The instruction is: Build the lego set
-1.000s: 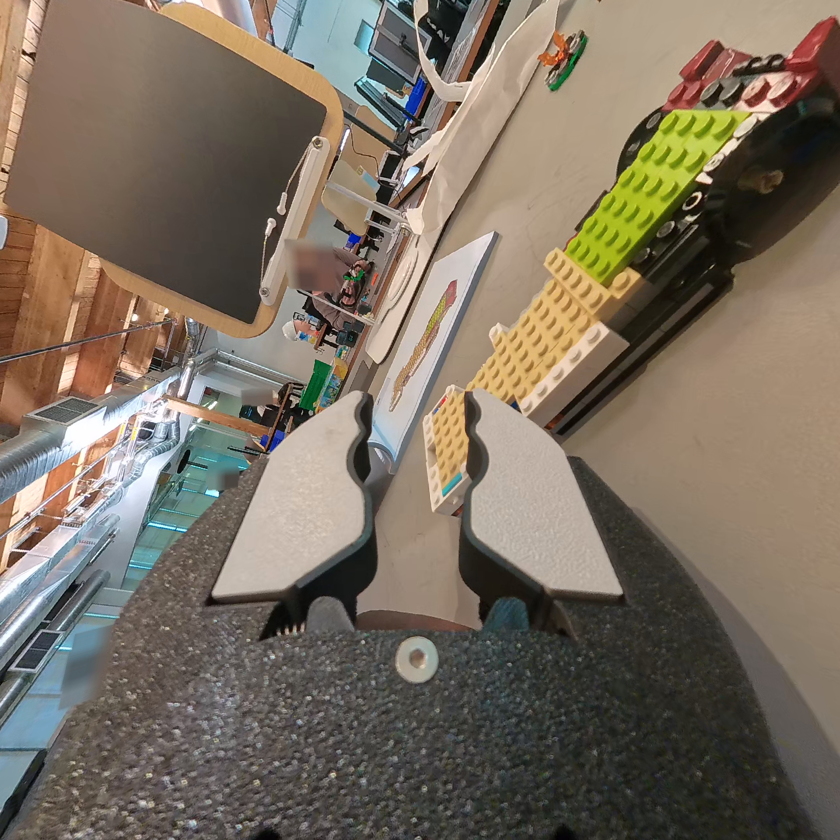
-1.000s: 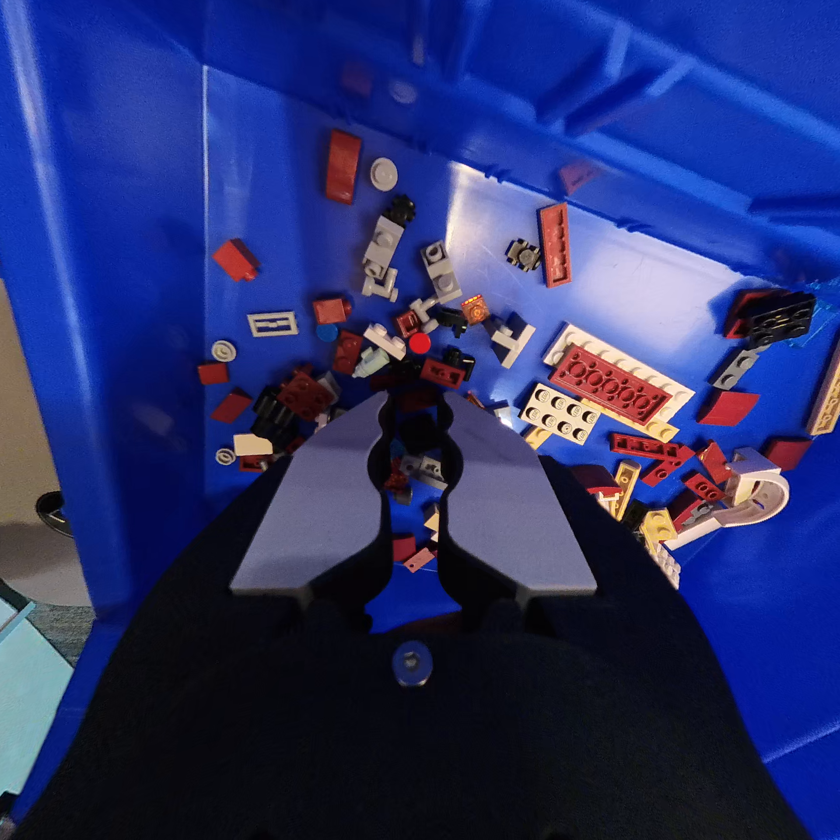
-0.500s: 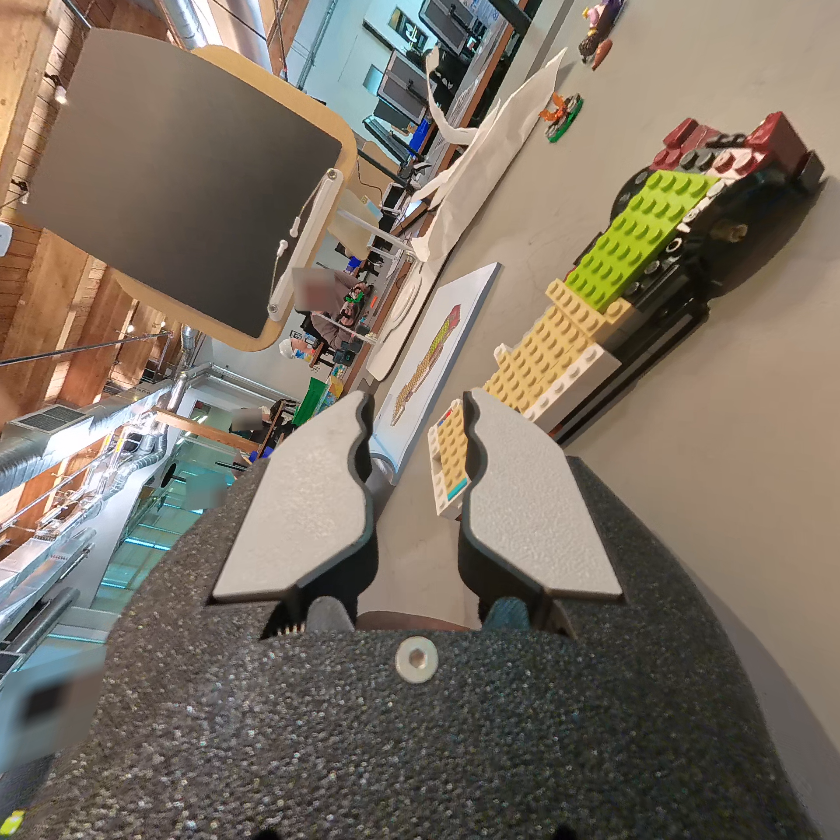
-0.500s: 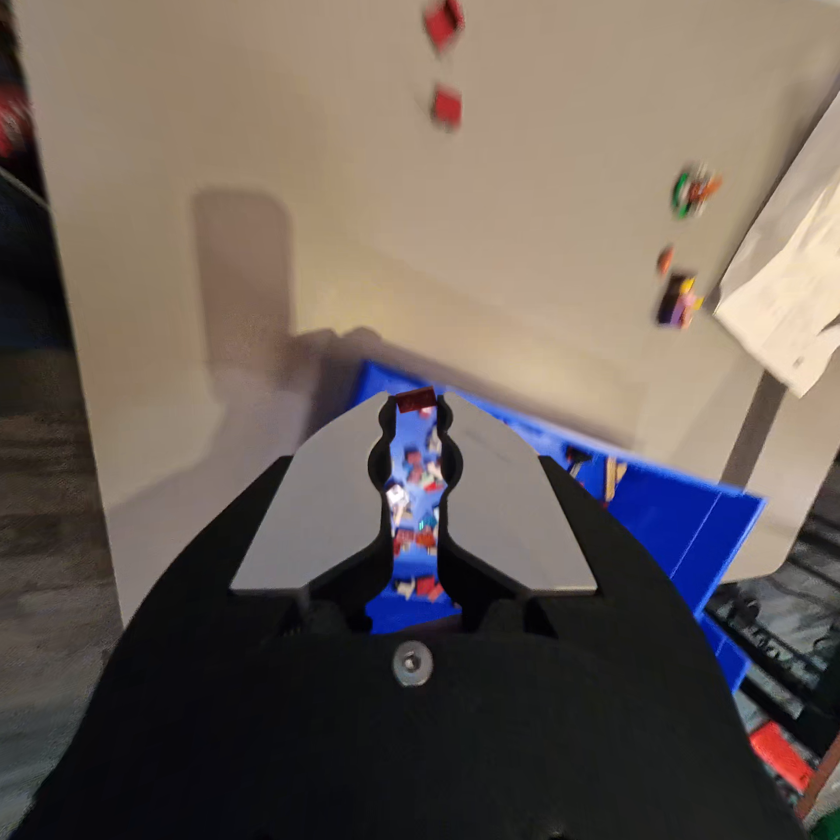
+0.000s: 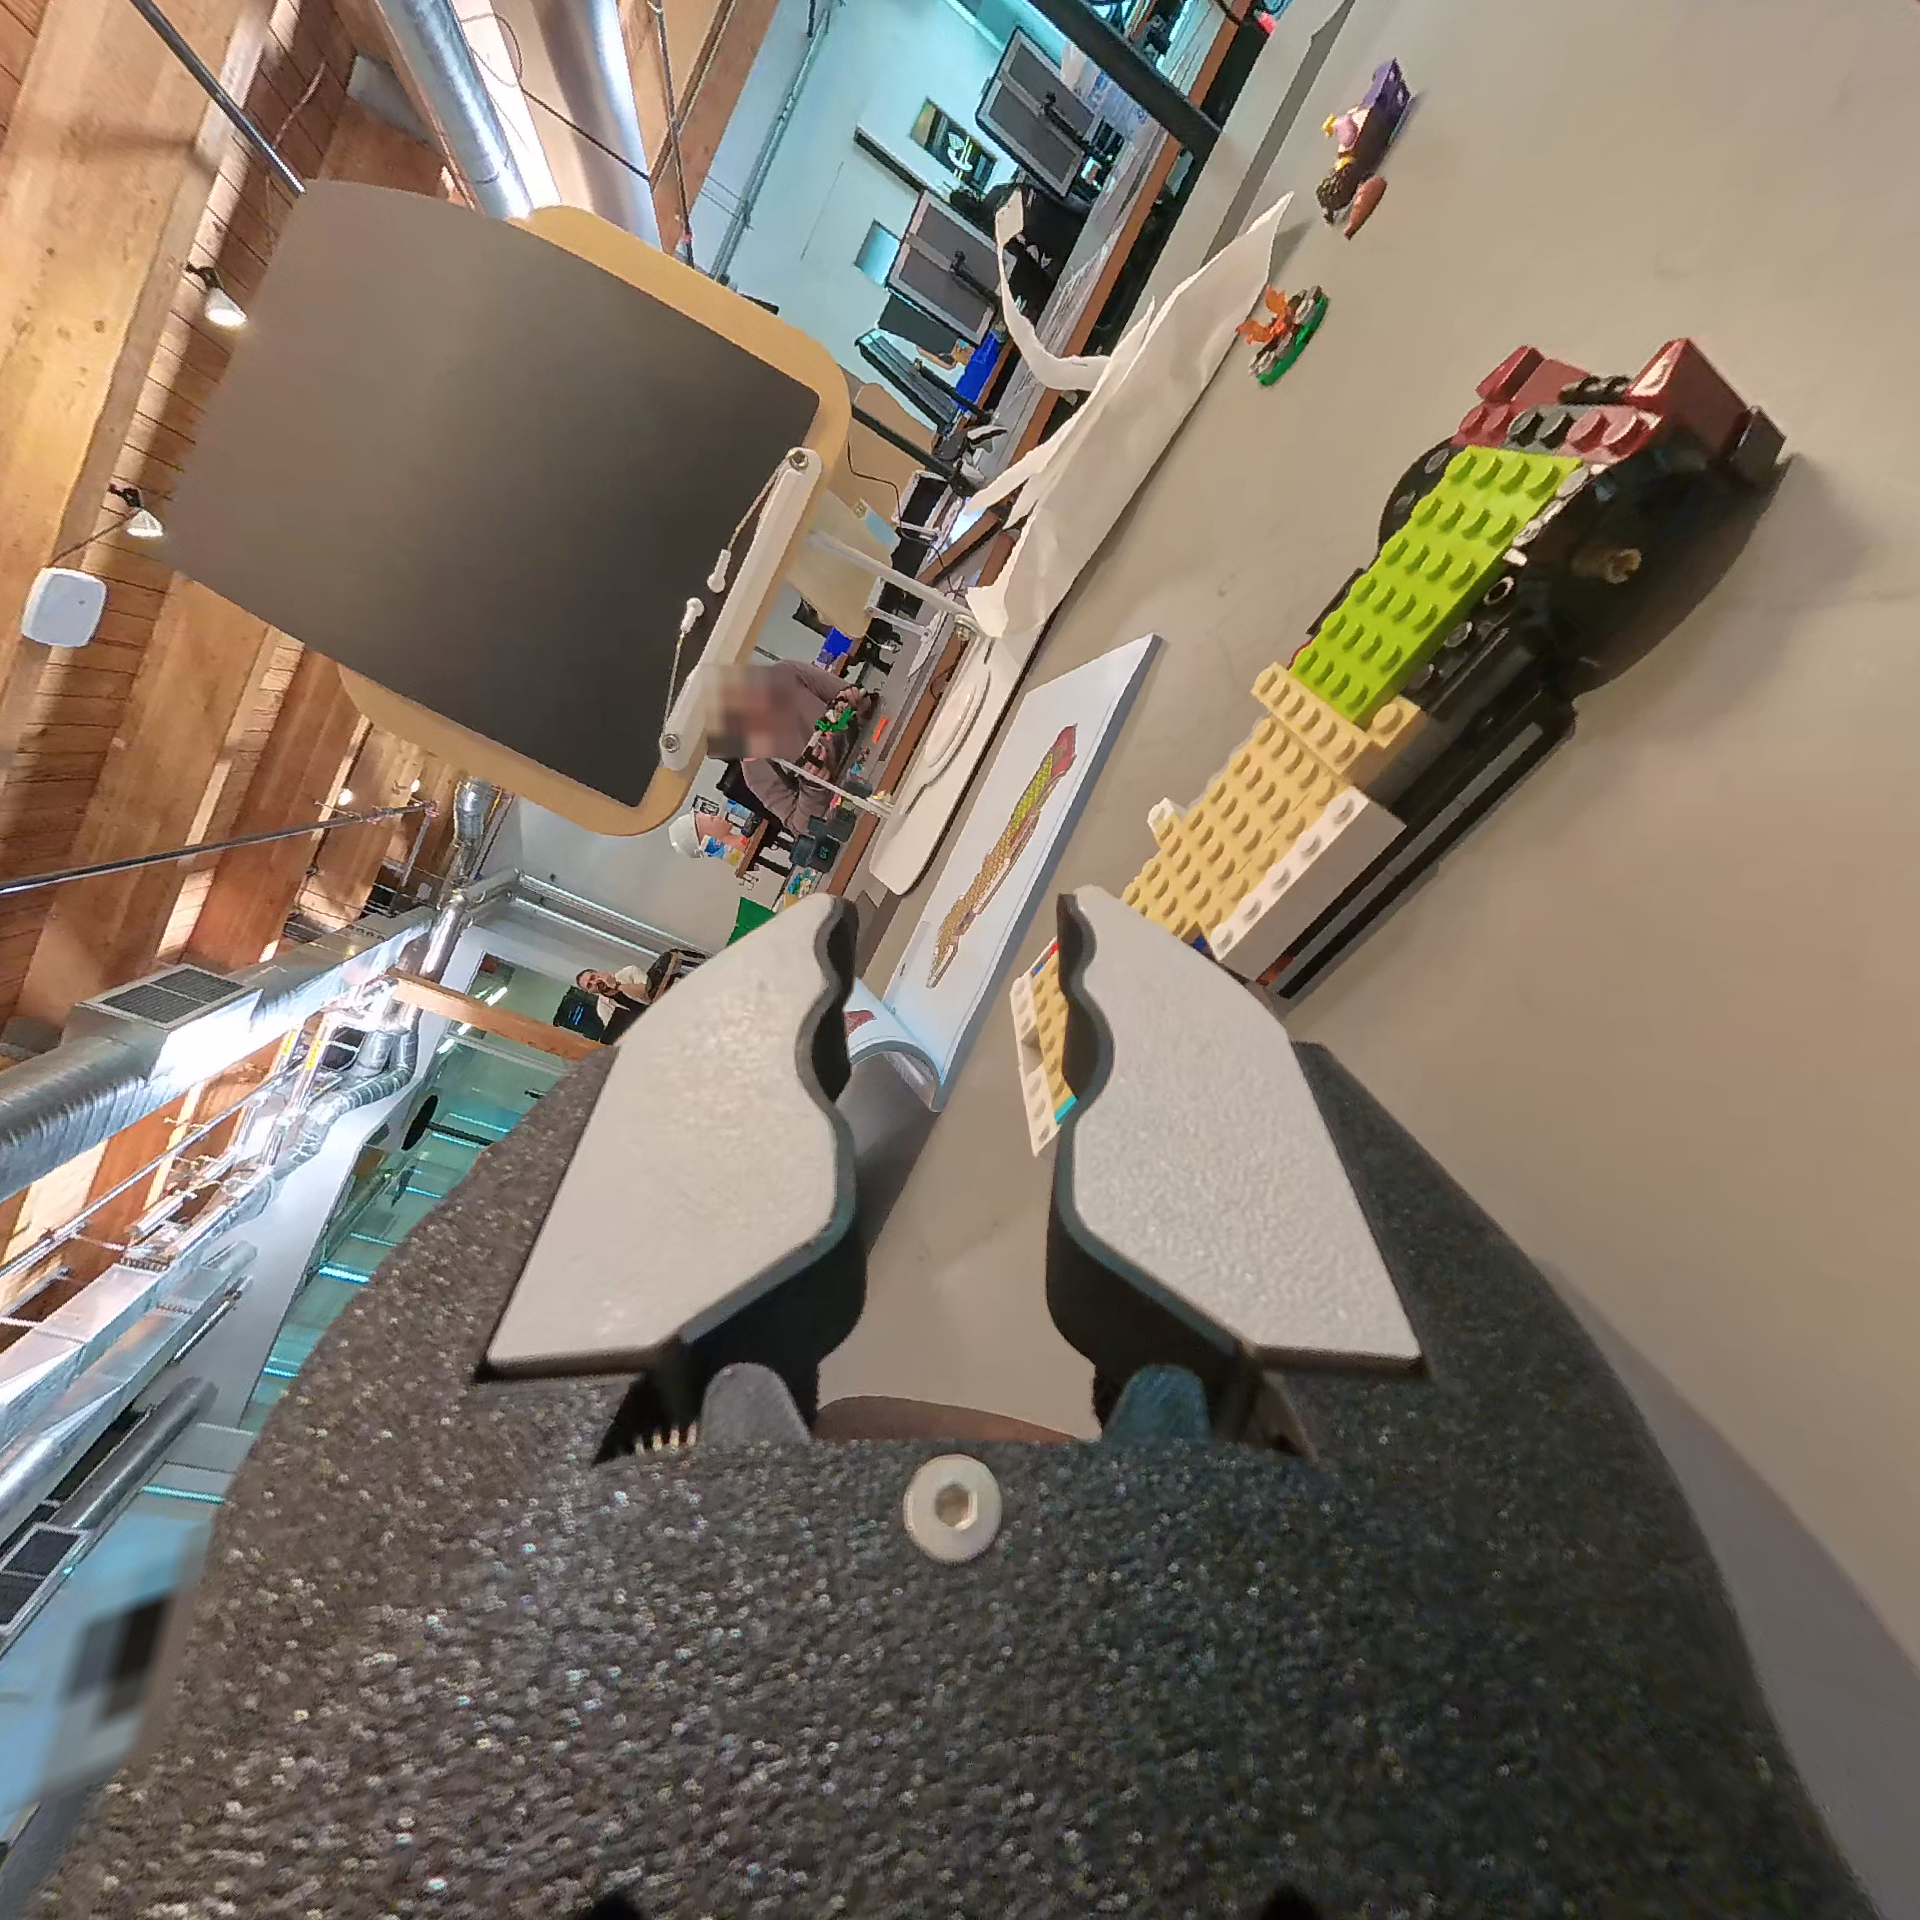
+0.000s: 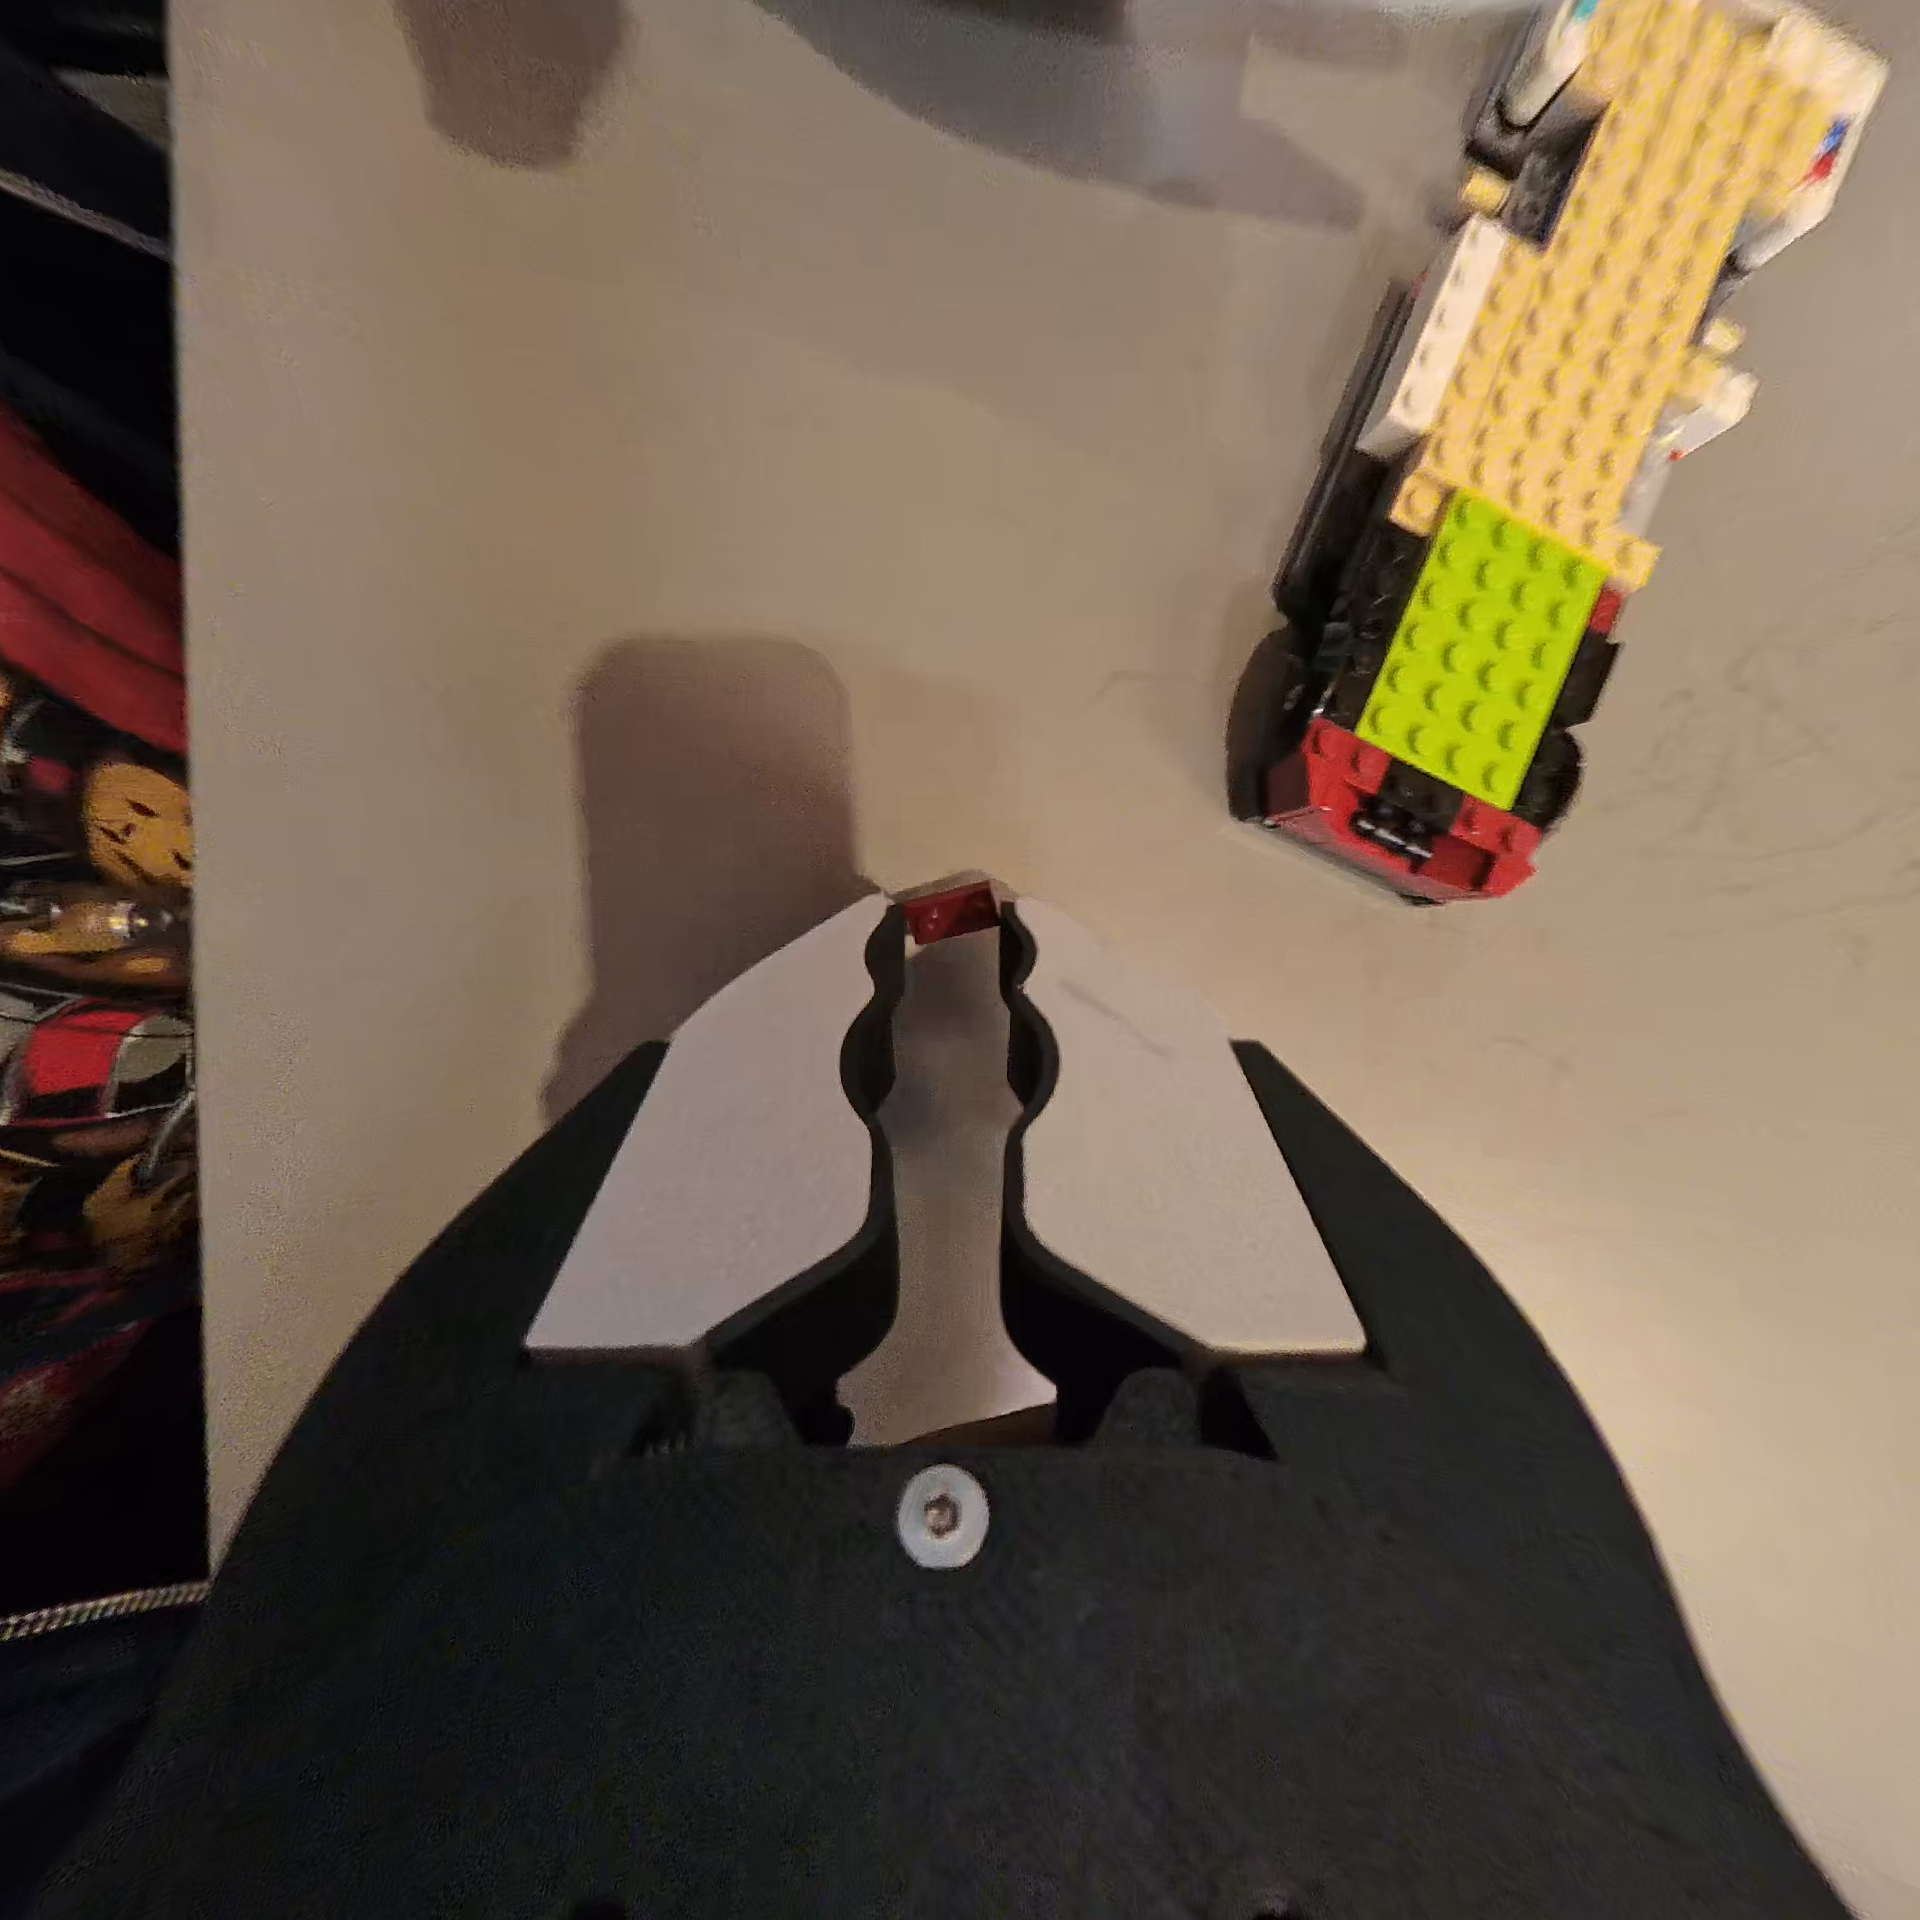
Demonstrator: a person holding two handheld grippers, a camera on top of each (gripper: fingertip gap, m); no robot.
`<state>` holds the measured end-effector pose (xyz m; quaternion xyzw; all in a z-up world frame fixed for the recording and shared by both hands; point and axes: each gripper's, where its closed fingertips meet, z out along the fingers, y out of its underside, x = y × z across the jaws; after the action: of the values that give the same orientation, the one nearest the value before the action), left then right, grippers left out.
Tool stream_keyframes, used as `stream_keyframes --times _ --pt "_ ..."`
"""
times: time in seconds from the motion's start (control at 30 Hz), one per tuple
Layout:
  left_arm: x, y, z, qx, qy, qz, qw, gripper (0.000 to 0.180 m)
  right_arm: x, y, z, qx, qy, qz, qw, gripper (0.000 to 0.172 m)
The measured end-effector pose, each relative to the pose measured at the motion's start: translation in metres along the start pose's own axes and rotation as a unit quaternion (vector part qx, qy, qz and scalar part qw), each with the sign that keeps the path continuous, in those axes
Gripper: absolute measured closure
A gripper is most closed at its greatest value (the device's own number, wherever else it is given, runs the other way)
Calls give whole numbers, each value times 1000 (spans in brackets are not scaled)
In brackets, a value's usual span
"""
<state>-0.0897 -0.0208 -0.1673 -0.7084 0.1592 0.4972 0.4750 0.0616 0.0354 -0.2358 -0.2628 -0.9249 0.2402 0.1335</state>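
A small dark red brick (image 6: pixel 948 920) is pinched at the tips of the right gripper (image 6: pixel 948 914) above the grey table (image 6: pixel 727 416) (the long brick model (image 6: pixel 1496 499) lies well apart), while the left gripper (image 5: pixel 954 920), its fingers spread with nothing between them, is seen beside that model's tan end (image 5: pixel 1049 1029).

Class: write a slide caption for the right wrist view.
Right tool pinches a small dark red brick above the table, near a brick model.

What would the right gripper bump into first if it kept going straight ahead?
Probably just the bare table. The right gripper, pinching a small red brick, points down at it, and nothing lies ahead. The brick model sits off to the side. Depth is unclear.
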Motion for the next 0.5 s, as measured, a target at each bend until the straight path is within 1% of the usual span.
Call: stream_keyframes --times 0.03,0.17,0.27,0.37,0.43,0.5 --pt "-1 0 -1 1 -1 -1 1000 143 0 1 3 -4 -3 3 1000 155" --pt "0 1 0 -1 3 -2 1000 143 0 4 -6 5 -4 22 1000 151" --pt "3 1 1 -2 10 1 1000 143 5 16 -29 8 18 42 999 151" --pt "5 4 2 -9 13 1 1000 143 8 41 -74 -3 53 58 997 150" --pt "5 7 3 -14 13 -1 1000 143 17 69 -117 -20 91 72 993 151" --pt "5 8 4 -18 13 -4 1000 143 32 103 -165 -40 139 91 985 151"
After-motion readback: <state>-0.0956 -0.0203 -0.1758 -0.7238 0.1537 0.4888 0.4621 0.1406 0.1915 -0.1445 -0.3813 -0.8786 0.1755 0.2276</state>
